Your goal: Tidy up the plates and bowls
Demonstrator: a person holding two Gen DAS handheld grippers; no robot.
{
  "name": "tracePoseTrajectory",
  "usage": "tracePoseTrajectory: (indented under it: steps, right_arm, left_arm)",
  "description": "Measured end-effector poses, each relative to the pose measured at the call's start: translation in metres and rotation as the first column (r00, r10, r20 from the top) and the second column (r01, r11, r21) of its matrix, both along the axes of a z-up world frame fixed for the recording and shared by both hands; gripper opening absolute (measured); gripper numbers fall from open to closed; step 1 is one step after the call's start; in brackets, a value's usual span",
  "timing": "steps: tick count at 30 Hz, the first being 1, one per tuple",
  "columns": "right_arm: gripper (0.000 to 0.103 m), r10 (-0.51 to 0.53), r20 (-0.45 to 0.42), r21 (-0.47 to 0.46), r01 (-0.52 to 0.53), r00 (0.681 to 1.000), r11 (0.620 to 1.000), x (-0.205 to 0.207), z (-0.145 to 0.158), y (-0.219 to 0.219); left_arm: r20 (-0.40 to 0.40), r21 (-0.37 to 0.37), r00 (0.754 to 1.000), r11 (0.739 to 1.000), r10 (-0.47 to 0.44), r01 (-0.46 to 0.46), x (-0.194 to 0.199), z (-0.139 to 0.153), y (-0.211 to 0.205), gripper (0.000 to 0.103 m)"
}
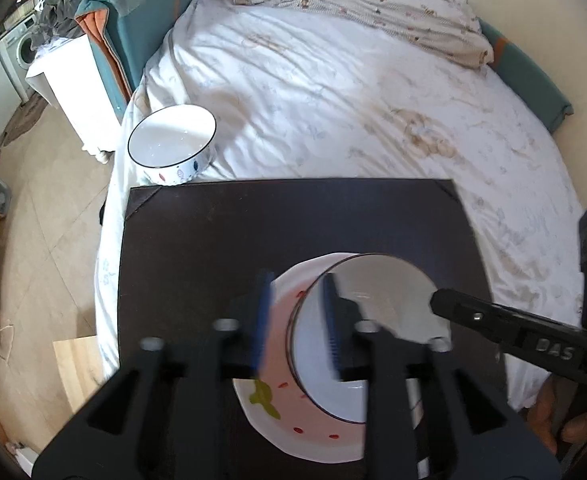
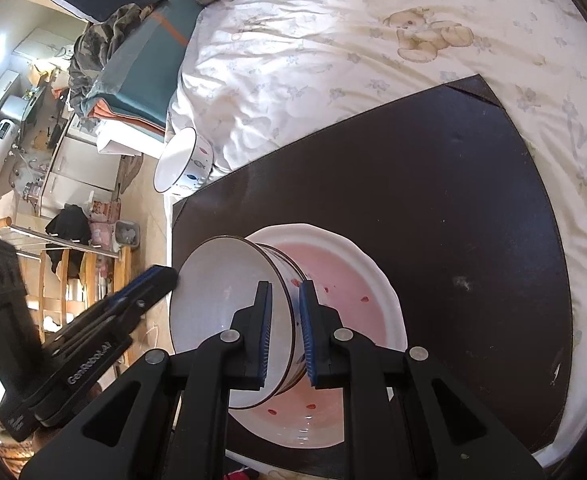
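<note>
We are gripping the white dark-rimmed ceramic bowl point(image 2: 229, 320) in both grippers, left point(image 1: 299, 324) and right point(image 2: 285, 332), over the pink-centred white plate point(image 2: 333, 280).

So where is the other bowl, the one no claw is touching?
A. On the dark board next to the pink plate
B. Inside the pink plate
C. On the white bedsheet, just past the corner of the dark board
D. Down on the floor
C: the second bowl sits on the white bedsheet just beyond the dark board's far left corner, away from the pink plate.
</note>
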State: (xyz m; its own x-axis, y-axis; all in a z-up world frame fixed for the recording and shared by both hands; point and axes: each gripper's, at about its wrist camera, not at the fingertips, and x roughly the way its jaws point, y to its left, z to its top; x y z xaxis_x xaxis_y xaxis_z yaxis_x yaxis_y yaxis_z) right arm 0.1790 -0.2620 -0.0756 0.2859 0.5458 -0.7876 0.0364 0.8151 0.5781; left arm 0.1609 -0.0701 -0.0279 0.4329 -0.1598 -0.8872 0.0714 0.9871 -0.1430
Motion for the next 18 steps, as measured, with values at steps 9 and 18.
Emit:
tracePoseTrajectory:
  steps: [9, 18]
  right_arm:
    - [0.017, -0.011, 0.048, 0.032, 0.01, 0.999, 0.999, -0.002, 0.013, -0.002]
    - [0.018, 0.048, 0.096, -0.066, -0.042, 0.994, 0.997, 0.024, 0.043, 0.012]
  left_arm:
    - [0.0, -0.054, 0.999, 0.998, -0.032, 0.032, 0.003, 0.009, -0.001, 0.04]
    - [0.067, 0.119, 0.993, 0.988, 0.095, -0.102, 0.028, 0.018, 0.035, 0.067]
